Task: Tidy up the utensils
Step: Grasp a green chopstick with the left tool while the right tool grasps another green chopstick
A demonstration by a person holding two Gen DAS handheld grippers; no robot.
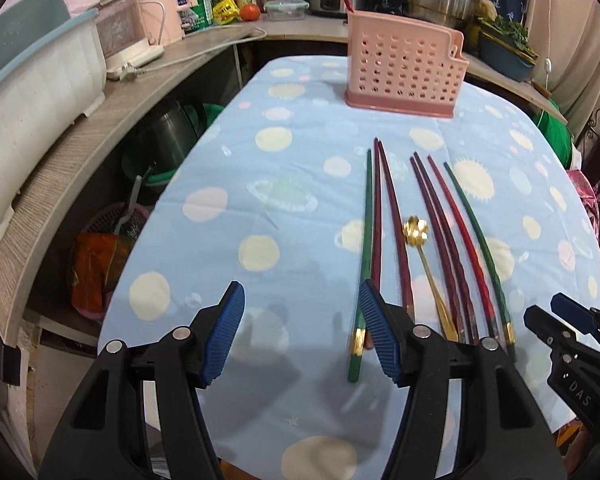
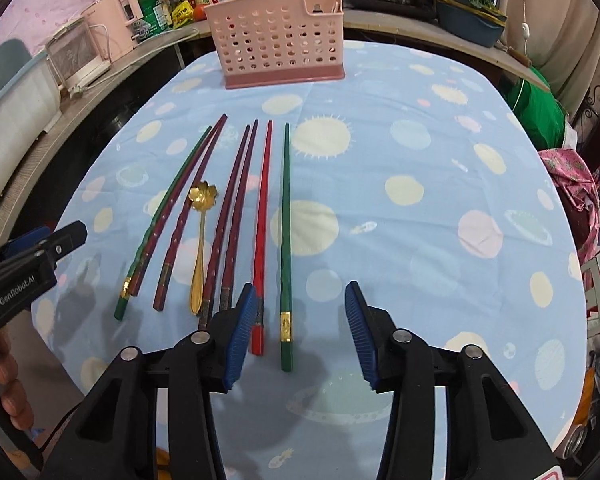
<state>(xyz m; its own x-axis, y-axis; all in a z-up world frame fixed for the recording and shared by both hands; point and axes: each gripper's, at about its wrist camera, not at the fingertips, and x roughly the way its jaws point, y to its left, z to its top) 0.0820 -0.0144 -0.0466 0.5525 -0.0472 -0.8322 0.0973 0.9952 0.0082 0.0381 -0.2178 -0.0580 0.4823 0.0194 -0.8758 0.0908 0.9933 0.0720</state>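
Observation:
Several chopsticks, dark red, bright red and green, lie side by side on the blue patterned tablecloth [image 1: 284, 208] [image 2: 420, 152]. A gold flower-bowl spoon [image 1: 424, 264] [image 2: 201, 236] lies among them. A pink perforated utensil holder [image 1: 404, 68] [image 2: 278, 48] stands upright at the far edge. My left gripper [image 1: 300, 336] is open and empty, just left of the leftmost green chopstick [image 1: 365, 240]. My right gripper [image 2: 300, 334] is open and empty, straddling the handle end of the rightmost green chopstick [image 2: 286, 240]. Each gripper shows at the edge of the other's view.
A curved wooden counter [image 1: 100, 128] rings the table with a white dish rack [image 1: 40, 80], pink appliance [image 1: 164, 8], bottles, a tomato, pots and a blue tub [image 2: 468, 24]. Below the counter at left are a dark kettle [image 1: 172, 136] and baskets.

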